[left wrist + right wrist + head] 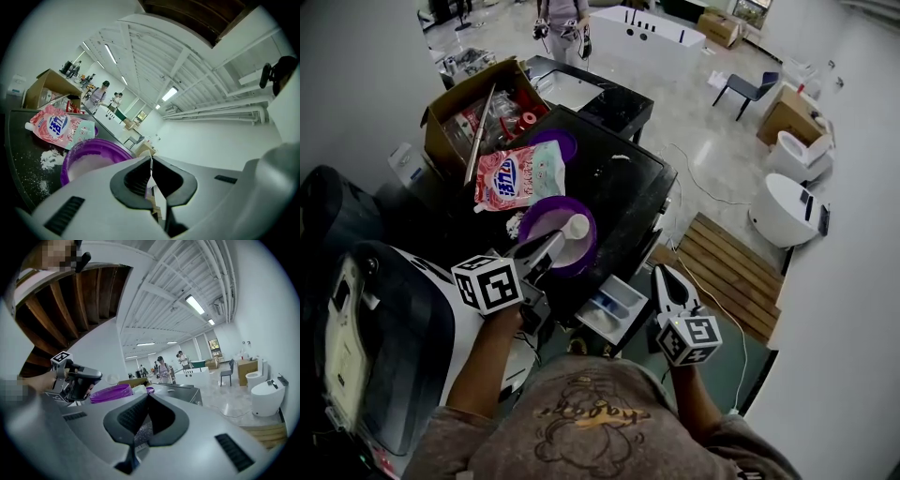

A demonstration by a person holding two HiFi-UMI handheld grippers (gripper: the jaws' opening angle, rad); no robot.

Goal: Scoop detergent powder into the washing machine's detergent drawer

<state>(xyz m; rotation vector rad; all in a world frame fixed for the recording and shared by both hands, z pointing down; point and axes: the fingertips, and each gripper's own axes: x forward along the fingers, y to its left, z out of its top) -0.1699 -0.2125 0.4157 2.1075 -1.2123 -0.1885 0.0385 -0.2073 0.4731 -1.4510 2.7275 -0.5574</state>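
Detergent powder lies as a white heap inside the purple bowl, which stands on the black top of the washing machine, just beside the pink detergent bag. The left gripper has its jaws pressed together on the thin handle of a white scoop, and the cup of the scoop hangs over the bowl. I cannot tell if the cup is full. The right gripper has its jaws closed with nothing between them, and it waits near the open detergent drawer, not touching it.

I think the danger is in the way from the bowl to the drawer. The drawer stands out from the front of the machine, lower than the bowl, so the scoop must go over the edge and then down. The handle is thin and is held only at its end. If it turns between the jaws, the cup tips and powder falls on the top or on the floor. The left gripper view already shows some white powder scattered on the top beside the bowl.

The drawer has several narrow compartments side by side. A quick or high pour can send powder over a wall into the wrong one. The right gripper is also close enough to knock the drawer if it moves carelessly.
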